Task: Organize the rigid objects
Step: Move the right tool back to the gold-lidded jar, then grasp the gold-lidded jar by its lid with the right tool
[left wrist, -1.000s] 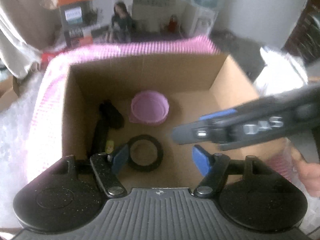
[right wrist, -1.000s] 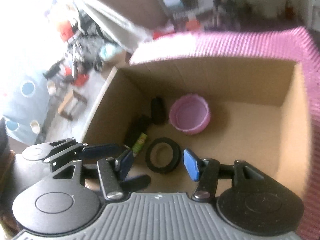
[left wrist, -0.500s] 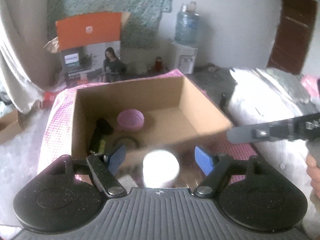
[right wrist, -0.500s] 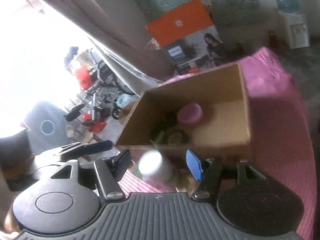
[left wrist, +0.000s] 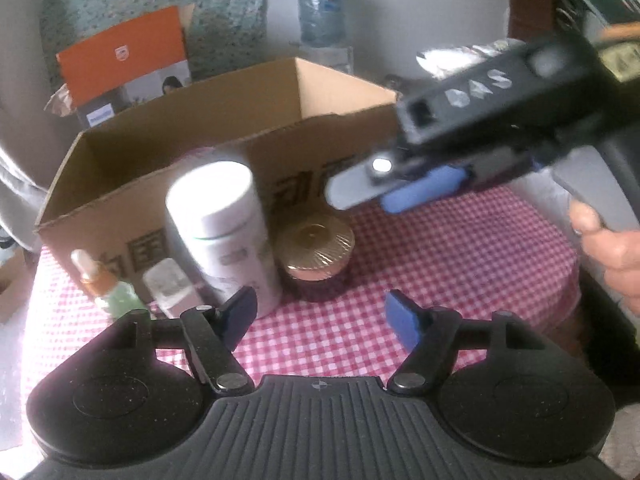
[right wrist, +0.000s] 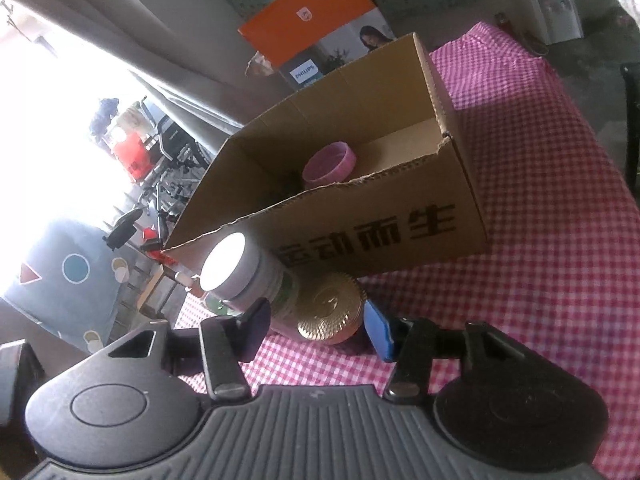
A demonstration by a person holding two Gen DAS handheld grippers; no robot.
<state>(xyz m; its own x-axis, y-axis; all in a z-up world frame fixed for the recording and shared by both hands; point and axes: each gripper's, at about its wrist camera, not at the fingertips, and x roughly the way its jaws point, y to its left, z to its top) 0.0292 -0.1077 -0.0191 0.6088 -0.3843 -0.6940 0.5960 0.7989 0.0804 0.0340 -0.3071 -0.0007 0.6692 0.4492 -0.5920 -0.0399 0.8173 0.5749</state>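
Cardboard box (left wrist: 224, 128) stands behind one white bottle (left wrist: 224, 232), one gold-lidded jar (left wrist: 316, 254) and one dropper bottle (left wrist: 106, 284). Only the right wrist view shows one pink cup (right wrist: 329, 166) inside. Left gripper (left wrist: 318, 318) and right gripper (right wrist: 318, 330) are both closing, fingers apart, pressing on nothing.

Cardboard box (left wrist: 224, 128) open on checked cloth (left wrist: 460, 264). Against its front wall: white bottle (left wrist: 224, 236), gold-lidded jar (left wrist: 316, 260) right of it, dropper bottle (left wrist: 108, 284) and small white container (left wrist: 170, 286) left. Left gripper (left wrist: 316, 316) closing, nothing between pads. Right gripper (left wrist: 420, 188) hovering right of box.
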